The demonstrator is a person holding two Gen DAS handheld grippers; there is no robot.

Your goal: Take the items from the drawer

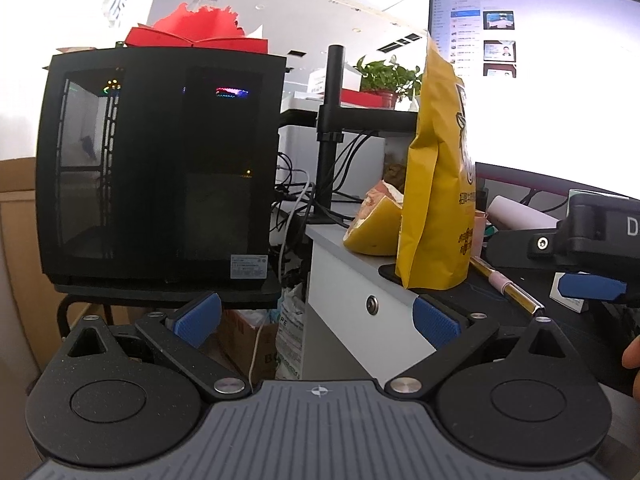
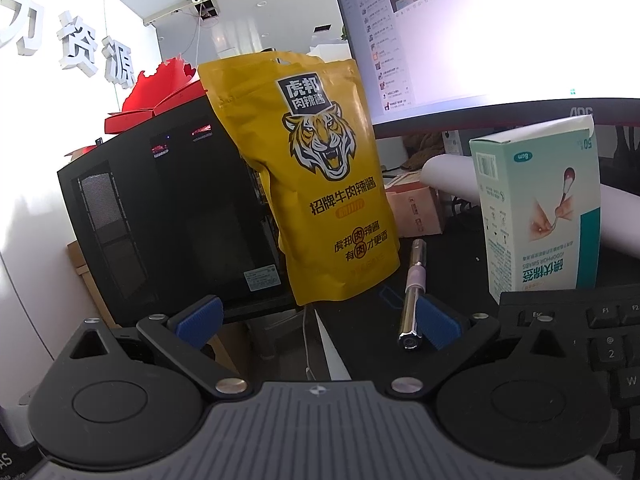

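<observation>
On the desk's far side stands a wide monitor (image 2: 500, 32), lit, with a black PC case (image 1: 160, 168) off to the left on a low stand. Below the desk edge, the white drawer (image 1: 360, 312) front with its round lock sits shut, just ahead of the left gripper (image 1: 316, 322), between its blue pads. A yellow pouch (image 2: 320, 184) stands upright on the dark mat, with a swab box (image 2: 540, 208) upright to its right and a keyboard (image 2: 580, 344) nearer. A metal pen (image 2: 414, 292) lies on the mat, its long axis running near to far, its near end touching the inner face of the right gripper's (image 2: 318, 322) right finger.

Both grippers are spread wide and hold nothing. The left gripper is the nearer one to the drawer, which lies straight ahead and slightly low; the right gripper hovers over the desktop beside the pen. The items on the mat may already be out, though the drawer's contents are hidden.
</observation>
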